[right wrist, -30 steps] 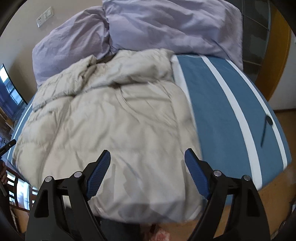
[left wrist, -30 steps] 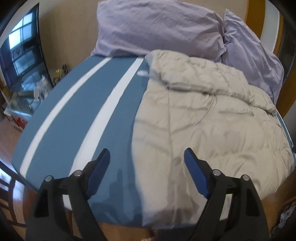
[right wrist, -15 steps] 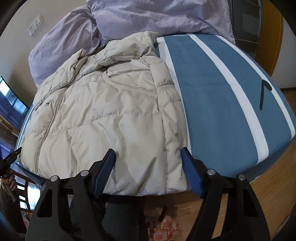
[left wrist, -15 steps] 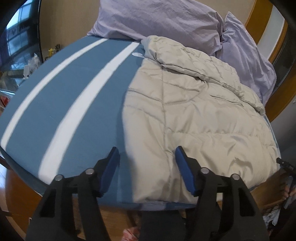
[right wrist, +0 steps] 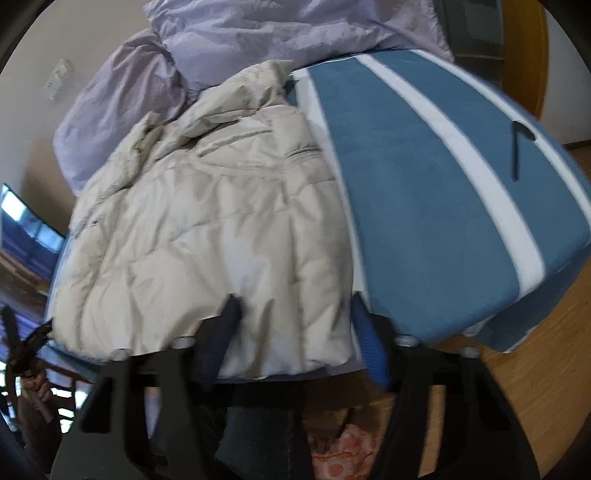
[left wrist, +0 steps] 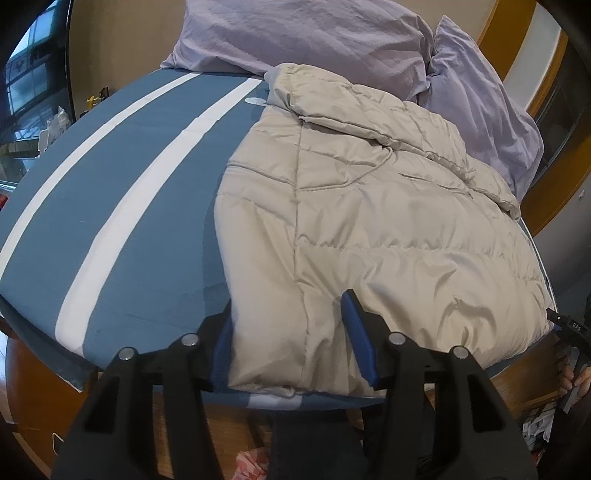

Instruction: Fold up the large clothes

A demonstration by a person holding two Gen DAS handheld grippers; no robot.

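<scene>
Both grippers have come down and forward since a second ago, from hovering over the bed to straddling the jacket's hem at the near edge of the mattress. On the left, the left gripper (left wrist: 290,332) has its blue fingers (left wrist: 356,328) spread apart around the hem's left corner, one finger just outside the jacket's side edge and the other pressing into the puffy fabric; nothing is pinched. Over on the right, the right gripper (right wrist: 295,332) is likewise spread, its fingers (right wrist: 364,339) bracketing the hem's right corner, with the view somewhat blurred.

Spread flat, the beige quilted jacket (left wrist: 369,206) lies lengthwise on the blue sheet with white stripes (left wrist: 122,192), hem at the near edge, collar toward the far edge. Its collar end touches the lilac pillows (left wrist: 314,33) piled along that far edge. A sleeve is folded across the upper part of the jacket. Near the right edge of the bed a dark thin object (right wrist: 517,147) rests on the sheet, well apart from the jacket.
</scene>
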